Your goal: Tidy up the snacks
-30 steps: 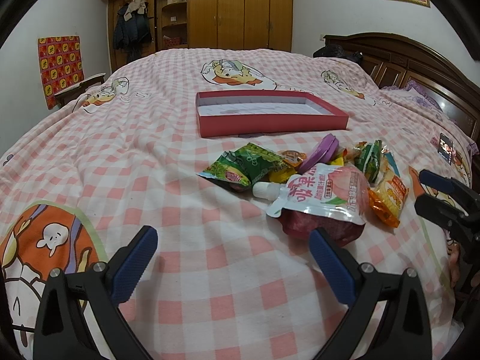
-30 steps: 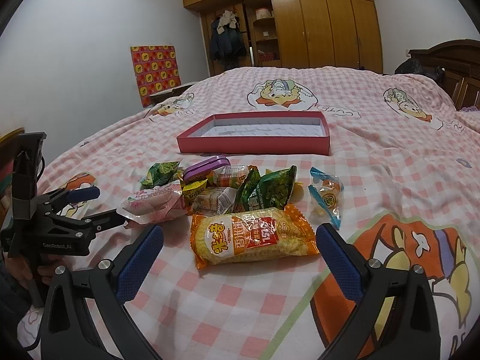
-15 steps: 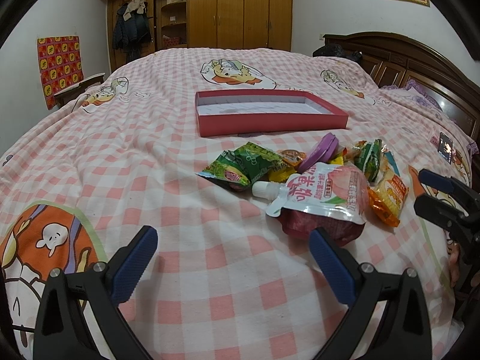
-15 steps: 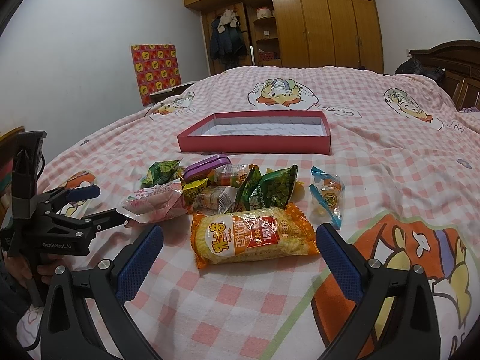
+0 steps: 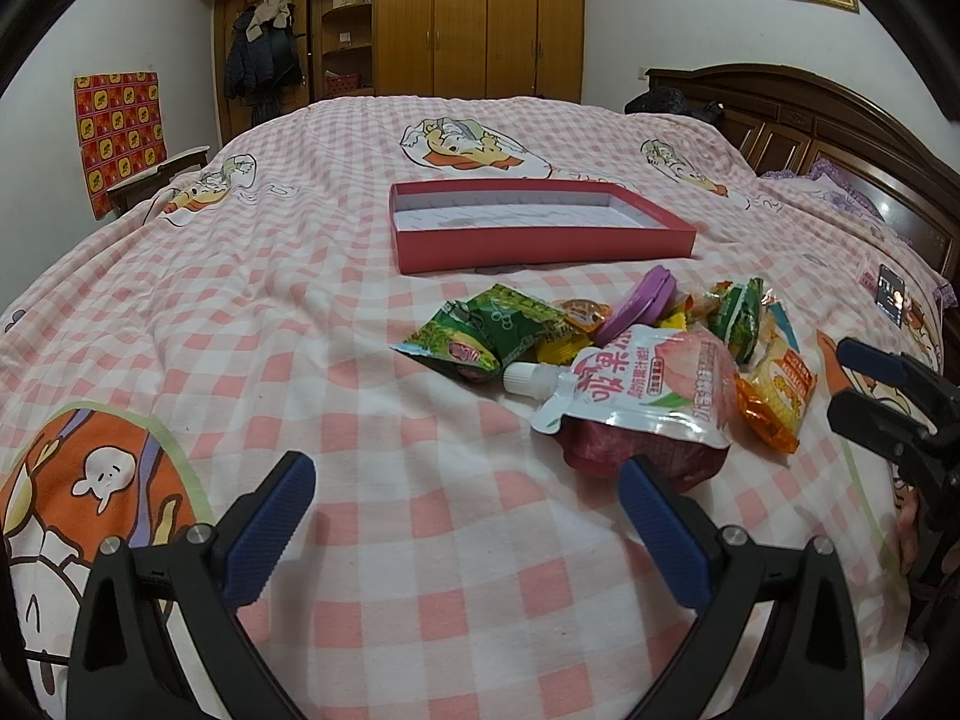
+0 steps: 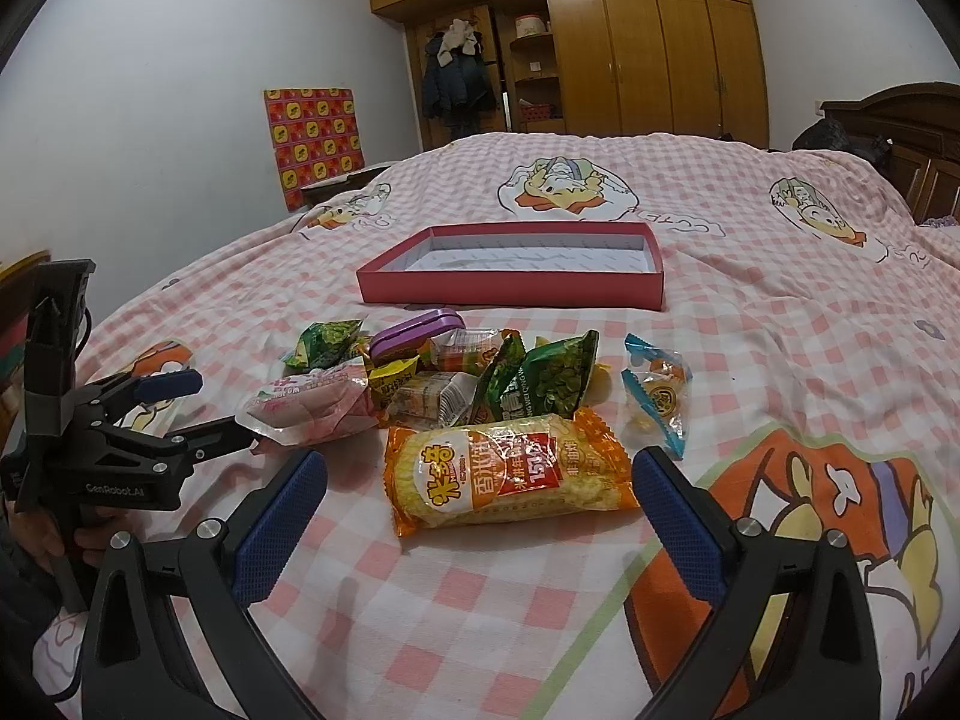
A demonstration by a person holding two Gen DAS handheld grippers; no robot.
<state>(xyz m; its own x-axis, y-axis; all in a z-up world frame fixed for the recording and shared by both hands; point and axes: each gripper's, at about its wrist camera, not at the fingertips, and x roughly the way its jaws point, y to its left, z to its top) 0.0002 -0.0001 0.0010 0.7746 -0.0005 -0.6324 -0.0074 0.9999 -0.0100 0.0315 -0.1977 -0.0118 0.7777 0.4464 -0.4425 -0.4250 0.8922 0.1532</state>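
Observation:
A pile of snacks lies on the pink checked bedspread. A white peach drink pouch [image 5: 642, 387] lies nearest my left gripper [image 5: 468, 495], which is open and empty just short of it. An orange rice cracker pack [image 6: 510, 474] lies between the open fingers of my right gripper [image 6: 480, 486], which is empty. Green packets [image 5: 498, 327], a purple tin [image 6: 417, 327] and a blue-edged candy bag [image 6: 657, 393] are in the pile. An empty red box [image 5: 540, 228] stands beyond the pile; it also shows in the right wrist view [image 6: 516, 270].
The dark wooden headboard [image 5: 810, 126] runs along the right. A phone [image 5: 890, 294] lies on the bed near it. Wardrobes [image 6: 648, 54] stand at the far wall. A low table [image 5: 156, 174] stands at the bed's far left.

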